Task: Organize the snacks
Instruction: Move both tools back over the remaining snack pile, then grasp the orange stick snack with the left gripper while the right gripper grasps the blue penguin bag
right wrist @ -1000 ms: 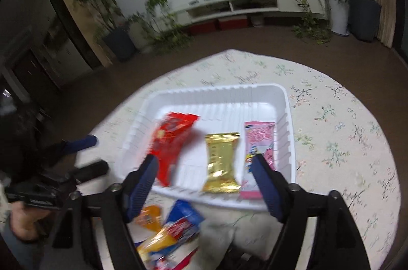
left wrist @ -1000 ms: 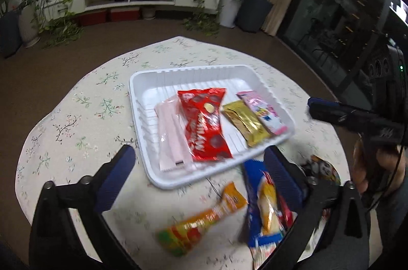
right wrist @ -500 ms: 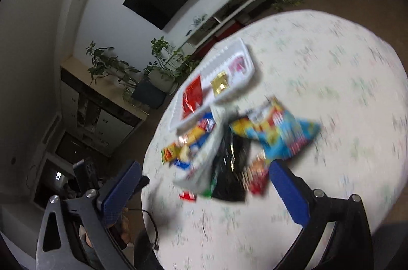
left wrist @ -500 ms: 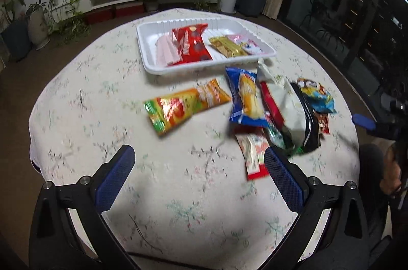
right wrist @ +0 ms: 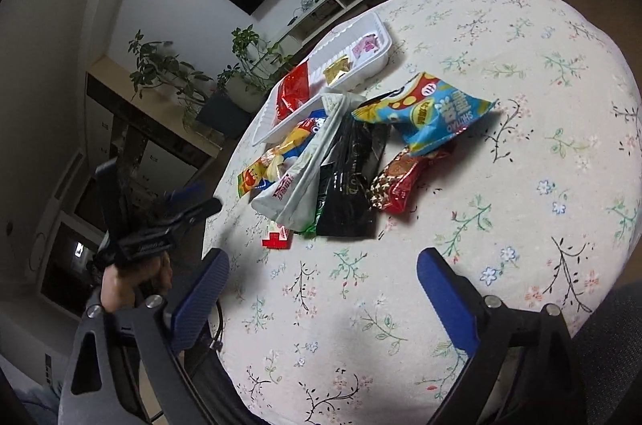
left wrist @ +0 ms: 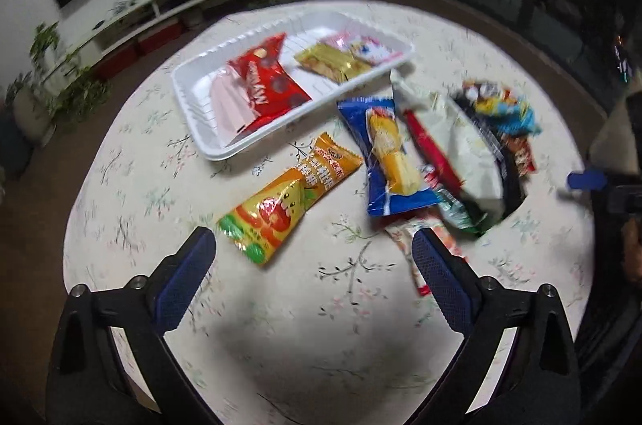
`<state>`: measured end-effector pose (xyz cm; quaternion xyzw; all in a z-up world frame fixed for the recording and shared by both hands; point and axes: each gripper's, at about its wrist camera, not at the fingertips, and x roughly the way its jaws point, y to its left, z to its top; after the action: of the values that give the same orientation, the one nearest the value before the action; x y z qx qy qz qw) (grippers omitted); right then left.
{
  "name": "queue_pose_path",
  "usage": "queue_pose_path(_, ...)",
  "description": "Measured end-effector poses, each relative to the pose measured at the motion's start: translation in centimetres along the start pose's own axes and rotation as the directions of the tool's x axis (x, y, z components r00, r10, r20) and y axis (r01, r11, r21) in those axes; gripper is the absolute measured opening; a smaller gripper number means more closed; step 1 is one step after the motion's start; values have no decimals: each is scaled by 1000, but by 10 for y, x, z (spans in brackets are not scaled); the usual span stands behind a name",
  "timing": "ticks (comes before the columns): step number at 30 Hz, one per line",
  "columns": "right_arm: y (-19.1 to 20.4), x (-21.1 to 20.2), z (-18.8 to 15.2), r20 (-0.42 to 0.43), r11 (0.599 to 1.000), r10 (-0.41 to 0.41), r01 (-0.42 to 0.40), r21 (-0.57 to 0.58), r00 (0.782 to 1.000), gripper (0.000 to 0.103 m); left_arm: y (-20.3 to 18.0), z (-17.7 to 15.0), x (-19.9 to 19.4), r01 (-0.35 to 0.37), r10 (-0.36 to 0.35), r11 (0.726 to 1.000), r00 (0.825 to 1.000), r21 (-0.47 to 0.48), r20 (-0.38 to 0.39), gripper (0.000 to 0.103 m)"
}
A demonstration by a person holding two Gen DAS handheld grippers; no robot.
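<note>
A white tray point(left wrist: 192, 92) at the table's far side holds a red pack point(left wrist: 265, 84), a gold pack point(left wrist: 333, 64) and two pink ones. Loose snacks lie in front of it: an orange-yellow pack point(left wrist: 289, 200), a blue pack point(left wrist: 387, 156), a white bag point(right wrist: 309, 168), a black bag point(right wrist: 349, 184), a light-blue chip bag point(right wrist: 433, 112) and a red pack point(right wrist: 397, 180). My left gripper point(left wrist: 313, 256) hovers just short of the orange-yellow pack, jaws wide but closing, nothing between them. My right gripper point(right wrist: 321, 276) hangs over bare cloth before the pile, also closing, empty.
The round table point(right wrist: 521, 224) has a floral cloth, and its edge runs close on every side. A hand point(right wrist: 132, 276) holds the left gripper at the table's left edge. Plants and a low TV shelf point(left wrist: 160, 3) stand beyond the table.
Both grippers have pulled back from over the tray to the near side of the table. The left one then dropped closer to the orange-yellow pack. Both views have rolled.
</note>
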<state>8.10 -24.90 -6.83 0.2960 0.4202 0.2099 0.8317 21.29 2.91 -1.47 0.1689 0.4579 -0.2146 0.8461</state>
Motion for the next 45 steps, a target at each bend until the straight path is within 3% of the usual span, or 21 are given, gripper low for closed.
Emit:
queue_pose_path(4, 3, 2, -2, -22, 1000, 5, -6, -22, 1000, 95, 4, 25, 27, 34, -25, 994, 996, 108, -83, 89)
queue_pose_path(7, 6, 5, -4, -32, 999, 10, -12, -42, 999, 95, 12, 37, 44, 48, -27, 988, 990, 150, -135, 75)
queue_pose_path(9, 6, 7, -3, -38, 999, 9, -11, -45, 999, 95, 13, 42, 54, 61, -29, 981, 985, 183, -170, 58)
queue_pose_path(13, 4, 11, -3, -50, 999, 16, -18, -39, 999, 95, 10, 45, 73, 96, -44, 969, 973, 226, -227, 57)
queue_pose_path(20, 2, 16, -4, -66, 999, 22, -24, -33, 998, 94, 12, 49, 96, 130, -78, 976, 959, 176, -273, 57)
queue_pose_path(21, 2, 16, -4, -65, 999, 22, -24, -34, 998, 94, 13, 50, 98, 130, -80, 977, 957, 166, -277, 53)
queue_pose_path(22, 2, 16, -4, -65, 999, 22, -24, -37, 998, 94, 14, 50, 99, 134, -87, 979, 956, 153, -280, 40)
queue_pose_path(24, 2, 16, -4, -65, 999, 24, -26, -36, 998, 92, 16, 52, 100, 148, -110, 982, 952, 115, -285, 26)
queue_pose_path(28, 3, 17, -5, -72, 999, 26, -29, -38, 997, 90, 15, 52, 101, 137, -108, 988, 947, 76, -301, 20)
queue_pose_path(36, 9, 12, -2, -55, 997, 11, -15, -75, 998, 83, 16, 30, 85, 116, -119, 993, 961, -27, -249, 15)
queue_pose_path(42, 9, 5, 17, -34, 980, -120, 113, -162, 992, 74, 26, -2, 64, 144, -168, 978, 973, -153, -159, 13)
queue_pose_path(45, 5, -1, 37, -10, 967, -177, 172, -187, 984, 74, 36, -23, 46, 180, -206, 952, 975, -246, -84, 13)
